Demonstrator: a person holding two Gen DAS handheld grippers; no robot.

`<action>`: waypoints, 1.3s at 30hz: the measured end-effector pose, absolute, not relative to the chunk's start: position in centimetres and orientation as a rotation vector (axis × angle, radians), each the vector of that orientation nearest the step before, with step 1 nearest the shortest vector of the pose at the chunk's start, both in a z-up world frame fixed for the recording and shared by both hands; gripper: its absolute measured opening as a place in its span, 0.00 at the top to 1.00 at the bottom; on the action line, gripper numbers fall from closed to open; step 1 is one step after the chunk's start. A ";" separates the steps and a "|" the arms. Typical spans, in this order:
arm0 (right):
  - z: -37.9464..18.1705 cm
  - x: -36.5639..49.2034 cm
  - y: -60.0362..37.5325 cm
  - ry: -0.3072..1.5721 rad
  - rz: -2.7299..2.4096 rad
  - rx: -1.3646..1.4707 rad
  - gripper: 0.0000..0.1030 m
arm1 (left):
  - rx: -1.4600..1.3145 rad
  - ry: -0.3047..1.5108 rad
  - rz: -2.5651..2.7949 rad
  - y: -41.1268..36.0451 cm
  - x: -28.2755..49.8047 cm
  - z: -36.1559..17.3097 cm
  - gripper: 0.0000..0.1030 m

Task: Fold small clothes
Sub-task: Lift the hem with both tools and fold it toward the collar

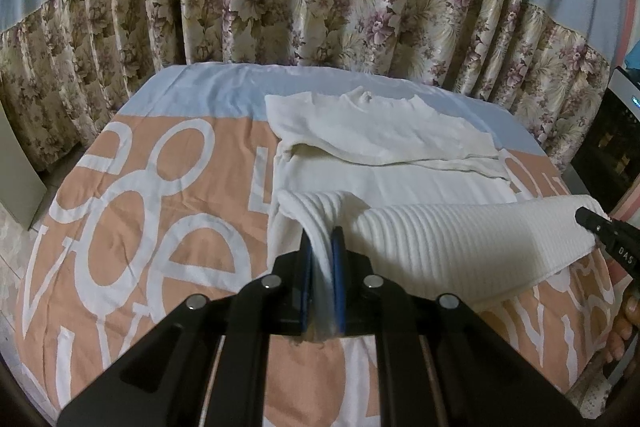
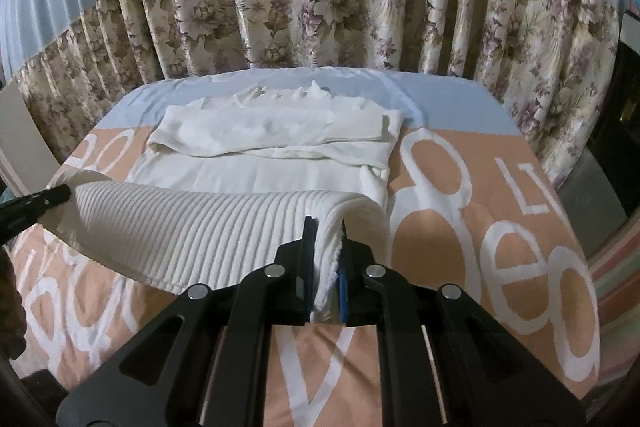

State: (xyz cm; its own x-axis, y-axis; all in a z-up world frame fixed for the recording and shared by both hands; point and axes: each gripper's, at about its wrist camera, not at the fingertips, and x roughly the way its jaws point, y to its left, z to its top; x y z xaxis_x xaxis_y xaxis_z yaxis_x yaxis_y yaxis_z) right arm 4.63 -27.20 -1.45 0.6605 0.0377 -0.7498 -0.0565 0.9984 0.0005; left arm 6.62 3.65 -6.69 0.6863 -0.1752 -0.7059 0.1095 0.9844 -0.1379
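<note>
A white ribbed knit top (image 1: 384,139) lies on the table, its sleeves folded across the chest near the collar. My left gripper (image 1: 322,233) is shut on the left corner of its ribbed hem (image 1: 460,243), lifted off the table. My right gripper (image 2: 326,227) is shut on the right corner of the same hem (image 2: 180,227). The hem hangs stretched between the two grippers above the top's lower body (image 2: 280,171). The right gripper shows at the right edge of the left wrist view (image 1: 592,221), the left gripper at the left edge of the right wrist view (image 2: 52,197).
The table wears a peach cloth with big white letters (image 1: 160,227) and a pale blue band at the far end (image 2: 460,99). A floral curtain (image 1: 320,7) hangs right behind it. A dark cabinet (image 1: 612,147) stands at the right.
</note>
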 end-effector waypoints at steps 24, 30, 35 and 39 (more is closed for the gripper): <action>0.2 9.4 -27.3 0.794 0.053 -0.061 0.91 | -0.037 0.729 -0.162 3.0 11.2 -4.6 0.91; 0.1 11.0 -27.5 0.784 0.053 -0.072 0.91 | -0.039 0.721 -0.156 3.1 12.7 -4.5 0.91; -0.1 12.0 -27.4 0.779 0.047 -0.086 0.91 | -0.037 0.719 -0.152 3.0 13.9 -4.7 0.91; -0.2 13.3 -27.7 0.779 0.041 -0.084 0.91 | -0.032 0.716 -0.153 2.8 14.8 -4.6 0.91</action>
State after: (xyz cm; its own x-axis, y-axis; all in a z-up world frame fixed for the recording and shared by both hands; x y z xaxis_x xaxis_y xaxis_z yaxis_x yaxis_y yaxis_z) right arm 13.32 -27.66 -0.20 0.7112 0.0056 -0.7030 -0.0675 0.9959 -0.0604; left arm 14.78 2.81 -4.59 0.7439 -0.1503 -0.6512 0.1286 0.9884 -0.0813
